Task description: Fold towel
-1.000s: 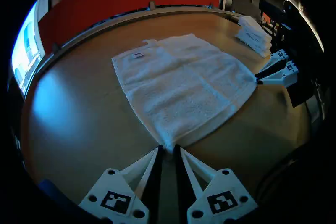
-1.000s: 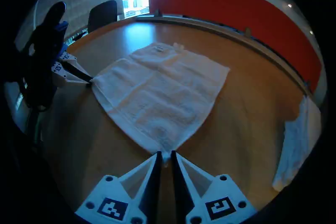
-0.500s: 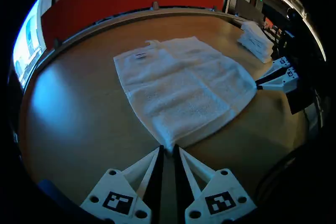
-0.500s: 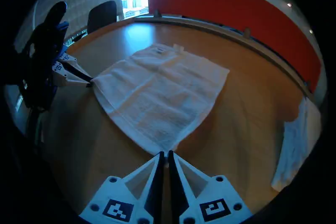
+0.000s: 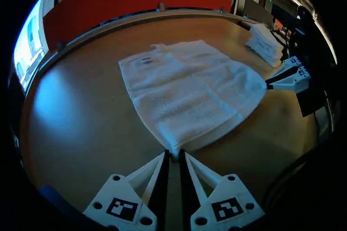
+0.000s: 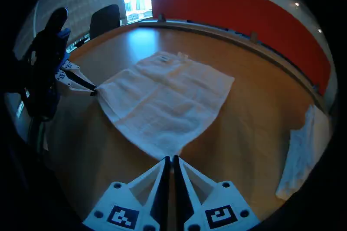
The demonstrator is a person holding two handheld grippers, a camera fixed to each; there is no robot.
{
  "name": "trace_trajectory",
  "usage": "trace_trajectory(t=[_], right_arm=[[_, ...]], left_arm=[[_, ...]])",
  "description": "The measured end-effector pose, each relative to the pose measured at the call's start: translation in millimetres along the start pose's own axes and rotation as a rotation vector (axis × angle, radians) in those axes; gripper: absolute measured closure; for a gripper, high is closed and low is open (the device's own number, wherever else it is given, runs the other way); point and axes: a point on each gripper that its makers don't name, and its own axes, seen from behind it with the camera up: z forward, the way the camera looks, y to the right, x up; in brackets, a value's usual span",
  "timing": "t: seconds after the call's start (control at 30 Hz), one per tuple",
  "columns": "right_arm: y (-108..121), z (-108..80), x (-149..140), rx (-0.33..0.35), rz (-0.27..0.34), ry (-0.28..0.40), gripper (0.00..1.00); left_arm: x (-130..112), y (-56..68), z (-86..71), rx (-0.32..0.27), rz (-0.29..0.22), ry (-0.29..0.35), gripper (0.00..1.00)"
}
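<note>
Left gripper view: the white towel (image 5: pixel 191 92) lies spread on the wooden tabletop (image 5: pixel 78 114), centre frame. At bottom centre, the left claw (image 5: pixel 173 155) is narrow, both fingers pinching the towel's nearest corner. At upper right, a stack (image 5: pixel 265 43) of folded towels rests on the tabletop. At the right edge, the right claw (image 5: pixel 266 86) meets the towel's right-hand corner.

Right gripper view: the left claw sits at frame left, on a towel corner. At bottom centre, the right claw is almost closed, its fingers gripping the nearest corner, which is slightly raised off the tabletop. The stack lies at lower right.
</note>
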Motion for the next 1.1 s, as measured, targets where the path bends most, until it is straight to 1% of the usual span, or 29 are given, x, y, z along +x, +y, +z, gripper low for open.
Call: trace_trajectory(t=[0.2, 0.4, 0.8, 1.1], right_arm=[[0, -12.0, 18, 0.003, -0.007, 0.029, 0.94], [-2, -30.5, 38, 0.010, -0.001, 0.064, 0.94], [-9, -69.2, 68, 0.019, 0.015, 0.117, 0.94], [-13, -93.9, 83, 0.029, 0.024, 0.137, 0.94]], left_arm=[[12, -1.8, -13.3, 0.002, -0.020, 0.016, 0.84], [24, -2.3, -30.6, 0.000, -0.044, 0.028, 0.84], [40, 3.7, -60.2, -0.012, -0.084, 0.030, 0.84], [49, 9.8, -81.8, -0.020, -0.113, 0.035, 0.84]])
